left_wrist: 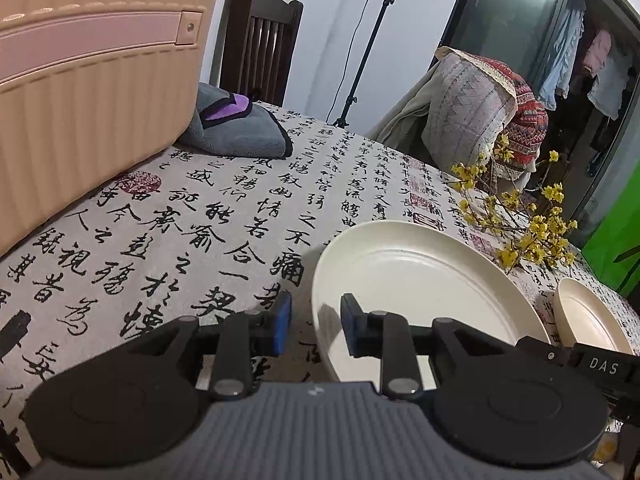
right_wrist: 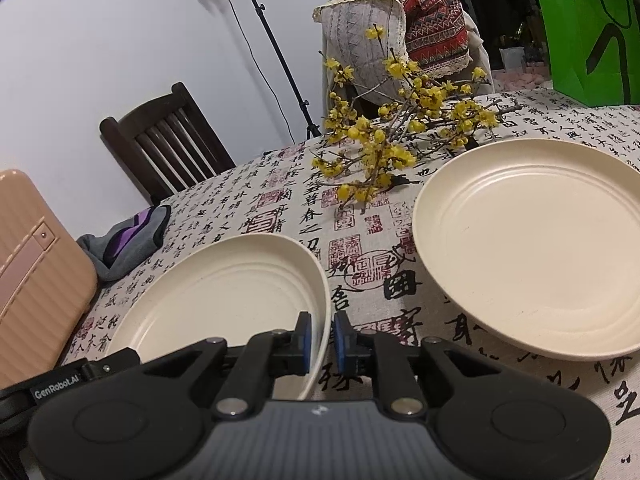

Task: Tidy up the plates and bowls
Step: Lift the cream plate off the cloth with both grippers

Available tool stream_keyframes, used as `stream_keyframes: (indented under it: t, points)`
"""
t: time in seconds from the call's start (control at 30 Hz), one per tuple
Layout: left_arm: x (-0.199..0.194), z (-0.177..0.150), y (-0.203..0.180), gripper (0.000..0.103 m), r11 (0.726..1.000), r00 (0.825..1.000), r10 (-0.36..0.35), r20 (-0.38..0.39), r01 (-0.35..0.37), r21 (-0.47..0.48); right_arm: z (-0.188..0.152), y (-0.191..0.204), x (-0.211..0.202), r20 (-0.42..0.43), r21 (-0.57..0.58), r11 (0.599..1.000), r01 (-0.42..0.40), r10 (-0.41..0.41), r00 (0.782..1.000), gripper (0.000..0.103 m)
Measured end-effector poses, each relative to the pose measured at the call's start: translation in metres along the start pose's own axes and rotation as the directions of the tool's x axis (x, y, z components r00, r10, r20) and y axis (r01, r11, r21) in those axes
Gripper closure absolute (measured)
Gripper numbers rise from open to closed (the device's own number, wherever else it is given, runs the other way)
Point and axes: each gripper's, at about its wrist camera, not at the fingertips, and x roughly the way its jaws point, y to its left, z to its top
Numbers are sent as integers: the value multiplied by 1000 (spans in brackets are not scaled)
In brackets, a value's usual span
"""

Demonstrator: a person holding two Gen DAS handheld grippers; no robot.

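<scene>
A cream plate (left_wrist: 420,280) lies on the calligraphy tablecloth (left_wrist: 192,216). Its left rim passes between the blue pads of my left gripper (left_wrist: 316,320), which is open, with a gap beside the rim. In the right wrist view the same plate (right_wrist: 224,280) has its right rim pinched between the pads of my right gripper (right_wrist: 323,334), which is shut on it. A second cream plate (right_wrist: 532,248) rests flat to the right, apart from the first, and it shows at the right edge of the left wrist view (left_wrist: 588,320).
A pink ribbed suitcase (left_wrist: 92,92) stands on the table at the left, with a grey and purple cloth (left_wrist: 236,128) beside it. Yellow flower branches (right_wrist: 392,136) lie behind the plates. A green bag (right_wrist: 592,32) stands at the back right. Dark wooden chairs (right_wrist: 168,144) ring the table.
</scene>
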Motion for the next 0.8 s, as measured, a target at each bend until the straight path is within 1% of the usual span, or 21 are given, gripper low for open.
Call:
stream_keyframes:
  t: [0.07, 0.13, 0.17, 0.2, 0.27, 0.4, 0.57, 0.8]
  points:
    - [1, 0, -2, 76, 1000, 1000, 5, 3, -5, 9, 0, 0, 1, 1, 1, 1000, -2, 2, 1000, 90]
    - [2, 0, -5, 81, 999, 1000, 24, 8, -25, 29, 0, 1, 1, 2, -7, 1000, 1, -1, 1000, 90]
    - [2, -1, -7, 83, 998, 999, 39, 13, -40, 45, 0, 2, 1, 3, -13, 1000, 3, -3, 1000, 92]
    - [2, -2, -9, 87, 997, 999, 40, 18, -41, 58, -1, 3, 0, 4, -19, 1000, 8, -8, 1000, 93]
    - [1, -2, -13, 90, 996, 999, 32, 22, -34, 78, -2, 5, -1, 10, -35, 999, 20, -20, 1000, 94]
    - [0, -3, -14, 90, 995, 999, 36, 27, -38, 88, -3, 6, -2, 11, -47, 999, 23, -23, 1000, 94]
    - [-7, -3, -19, 90, 990, 997, 56, 59, -63, 129, -4, 11, -7, 20, -66, 998, 21, -20, 1000, 94]
    - [-15, -3, -23, 90, 983, 994, 67, 92, -81, 165, -3, 9, -11, 25, -51, 999, 2, 0, 1000, 93]
